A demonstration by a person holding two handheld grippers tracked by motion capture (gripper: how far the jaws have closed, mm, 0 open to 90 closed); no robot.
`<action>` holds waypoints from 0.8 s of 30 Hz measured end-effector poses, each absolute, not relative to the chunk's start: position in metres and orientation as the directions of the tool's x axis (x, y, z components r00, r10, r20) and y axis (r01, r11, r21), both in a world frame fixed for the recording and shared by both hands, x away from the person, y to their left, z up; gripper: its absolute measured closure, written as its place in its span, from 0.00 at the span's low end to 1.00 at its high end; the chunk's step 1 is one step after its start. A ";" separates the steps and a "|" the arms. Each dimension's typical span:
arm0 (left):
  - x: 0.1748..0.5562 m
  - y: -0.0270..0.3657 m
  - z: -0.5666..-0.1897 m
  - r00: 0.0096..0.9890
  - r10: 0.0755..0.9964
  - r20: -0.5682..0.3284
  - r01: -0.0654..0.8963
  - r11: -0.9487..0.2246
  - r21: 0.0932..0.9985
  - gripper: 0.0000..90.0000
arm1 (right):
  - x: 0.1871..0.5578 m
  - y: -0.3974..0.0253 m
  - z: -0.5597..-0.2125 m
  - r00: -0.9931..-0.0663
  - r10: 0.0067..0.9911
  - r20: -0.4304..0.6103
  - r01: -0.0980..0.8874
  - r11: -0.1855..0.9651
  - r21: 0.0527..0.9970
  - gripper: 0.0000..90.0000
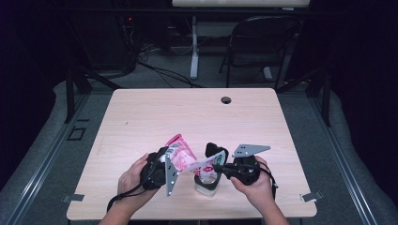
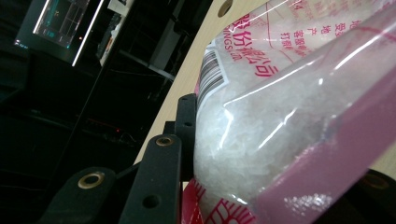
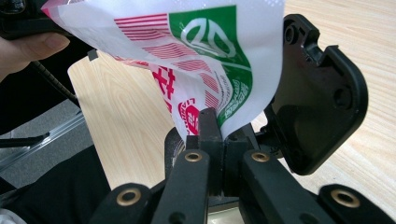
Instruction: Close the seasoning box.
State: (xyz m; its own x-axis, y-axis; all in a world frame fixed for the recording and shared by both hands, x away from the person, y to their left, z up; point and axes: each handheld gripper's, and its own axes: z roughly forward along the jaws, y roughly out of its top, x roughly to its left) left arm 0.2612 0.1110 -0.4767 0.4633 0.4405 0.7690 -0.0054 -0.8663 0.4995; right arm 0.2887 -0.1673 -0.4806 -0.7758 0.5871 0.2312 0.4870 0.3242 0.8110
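Both grippers hold a bag (image 1: pixel 180 154) of white crystals above the near middle of the table (image 1: pixel 141 117). The left gripper (image 1: pixel 164 165) grips the full body of the bag, its jaws spread about the bulge; in the left gripper view one black jaw presses into the film beside the barcode while the crystals (image 2: pixel 261 135) swell past it. The right gripper (image 1: pixel 217 166) has its jaws pinched nearly together on a thin printed corner of the bag (image 3: pixel 210 70), just above a clear jar (image 1: pixel 207 183) whose black lid (image 3: pixel 322 107) stands hinged open, to the right of the bag's corner in the right gripper view.

The bag looks soft and slack: the film is thin, glossy and likely slippery, and the load inside is loose and will shift as the bag tilts, so the weight should run toward the low end. The body is the place to carry the weight, as the left gripper does; the flat corner gives a firm pinch for steering the mouth but would probably stretch or slip if asked to bear the load. Squeezing the full part hard could burst the film or push crystals out at once. The jar seems light and could tip if the bag drags on it.
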 end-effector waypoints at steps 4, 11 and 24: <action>0.261 0.111 -0.476 0.457 0.435 0.776 -0.009 -0.870 0.493 0.84 | 0.288 -0.167 -0.481 -0.775 0.587 0.233 0.488 0.323 0.811 1.00; 0.259 0.110 -0.475 0.453 0.434 0.779 -0.014 -0.870 0.493 0.84 | 0.288 -0.168 -0.481 -0.775 0.586 0.235 0.490 0.323 0.810 1.00; 0.258 0.108 -0.473 0.446 0.424 0.788 -0.025 -0.874 0.485 0.84 | 0.288 -0.168 -0.482 -0.774 0.587 0.240 0.492 0.318 0.810 1.00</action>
